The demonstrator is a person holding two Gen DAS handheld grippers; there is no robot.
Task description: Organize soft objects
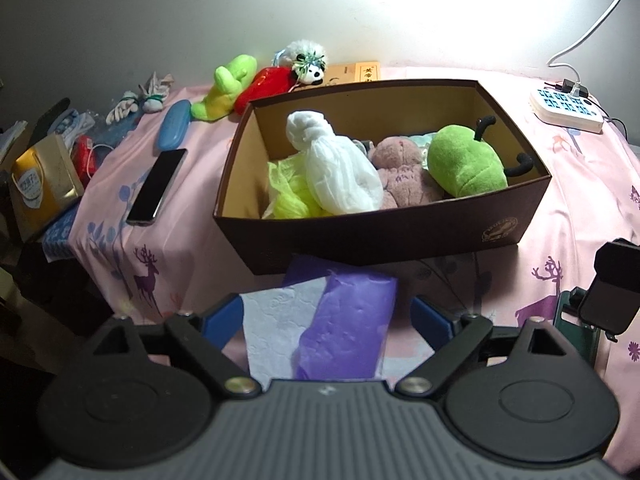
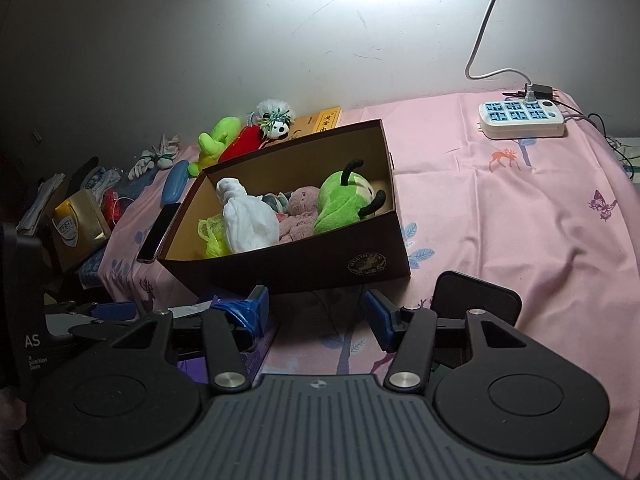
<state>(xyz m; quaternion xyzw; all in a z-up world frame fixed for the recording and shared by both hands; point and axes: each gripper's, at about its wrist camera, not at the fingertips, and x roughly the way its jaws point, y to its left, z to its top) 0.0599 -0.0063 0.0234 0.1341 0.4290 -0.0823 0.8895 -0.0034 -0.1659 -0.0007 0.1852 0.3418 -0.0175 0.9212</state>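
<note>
A brown cardboard box (image 1: 372, 236) stands on the pink bed. It holds a white cloth bundle (image 1: 336, 168), yellow-green mesh (image 1: 288, 196), a pink plush (image 1: 400, 172) and a green plush (image 1: 464, 160). The box also shows in the right wrist view (image 2: 320, 268). A purple and pale-blue tissue pack (image 1: 332, 328) lies in front of the box, between the open fingers of my left gripper (image 1: 326, 320). My right gripper (image 2: 316, 314) is open and empty, low over the sheet in front of the box. Behind the box lie a green plush (image 1: 228, 88), a red plush (image 1: 266, 86) and a panda plush (image 1: 308, 60).
A phone (image 1: 158, 186) and a blue glasses case (image 1: 174, 124) lie left of the box. White gloves (image 1: 136, 102) and cluttered packets sit at the bed's left edge. A power strip (image 2: 522, 118) with cables lies far right. A black device (image 1: 612, 288) stands at the right.
</note>
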